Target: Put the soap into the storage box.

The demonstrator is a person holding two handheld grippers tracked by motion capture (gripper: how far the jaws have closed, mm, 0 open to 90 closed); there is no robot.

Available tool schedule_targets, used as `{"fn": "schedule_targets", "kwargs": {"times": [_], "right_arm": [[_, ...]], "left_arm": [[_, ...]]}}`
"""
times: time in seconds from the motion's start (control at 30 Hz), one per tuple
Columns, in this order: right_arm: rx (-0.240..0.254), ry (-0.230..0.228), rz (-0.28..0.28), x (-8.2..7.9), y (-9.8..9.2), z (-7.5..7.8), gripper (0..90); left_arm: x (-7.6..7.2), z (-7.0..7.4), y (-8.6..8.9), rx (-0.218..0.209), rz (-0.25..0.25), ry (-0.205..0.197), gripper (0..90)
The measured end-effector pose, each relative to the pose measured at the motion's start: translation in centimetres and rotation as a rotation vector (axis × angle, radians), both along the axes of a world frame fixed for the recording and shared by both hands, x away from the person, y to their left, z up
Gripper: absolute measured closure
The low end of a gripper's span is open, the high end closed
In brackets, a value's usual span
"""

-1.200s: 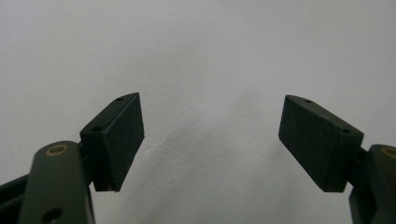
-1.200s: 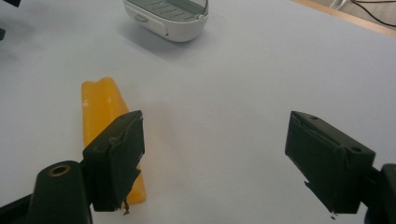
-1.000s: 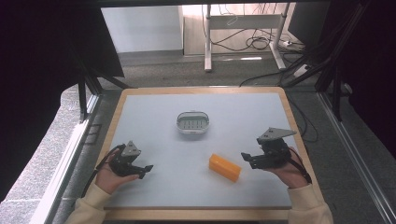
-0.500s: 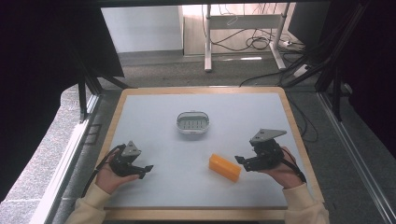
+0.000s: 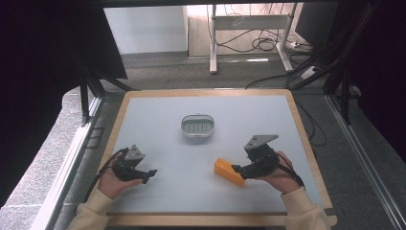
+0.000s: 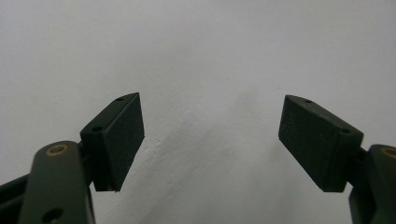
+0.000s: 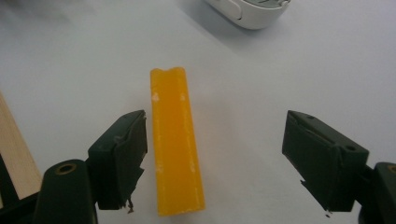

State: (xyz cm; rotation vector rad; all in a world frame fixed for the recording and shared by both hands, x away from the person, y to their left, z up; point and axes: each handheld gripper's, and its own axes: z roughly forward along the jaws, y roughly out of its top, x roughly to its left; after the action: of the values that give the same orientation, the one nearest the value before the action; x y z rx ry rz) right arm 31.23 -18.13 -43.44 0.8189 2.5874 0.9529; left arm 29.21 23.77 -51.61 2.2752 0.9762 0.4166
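Right gripper view: right gripper [image 7: 212,163] straddling the orange bar [image 7: 175,140].
Having advanced over the bar lying near the dish [image 5: 197,126], its open jaws are narrowing slightly, not yet clamping; left gripper [image 6: 210,140] is idling open.

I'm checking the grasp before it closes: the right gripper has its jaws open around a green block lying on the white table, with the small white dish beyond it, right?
Not quite: the block is orange-yellow, not green, as the right gripper view shows. The rest holds: the right gripper has its jaws open around it on the white table, and the small white dish lies beyond.
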Motion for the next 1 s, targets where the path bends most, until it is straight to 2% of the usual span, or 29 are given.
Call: {"fn": "schedule_targets", "kwargs": {"times": [0.57, 1.0], "right_arm": [[-0.077, 0.060, 0.053, 0.6, 2.8, -1.7, 26.8], [-0.174, 0.132, 0.059, 1.0, 3.9, -3.1, 32.4]], "left_arm": [[0.0, -0.1, 0.0, -0.002, -0.002, 0.003, 22.4], [0.0, -0.1, -0.1, 0.005, -0.009, 0.004, 22.3]]}}
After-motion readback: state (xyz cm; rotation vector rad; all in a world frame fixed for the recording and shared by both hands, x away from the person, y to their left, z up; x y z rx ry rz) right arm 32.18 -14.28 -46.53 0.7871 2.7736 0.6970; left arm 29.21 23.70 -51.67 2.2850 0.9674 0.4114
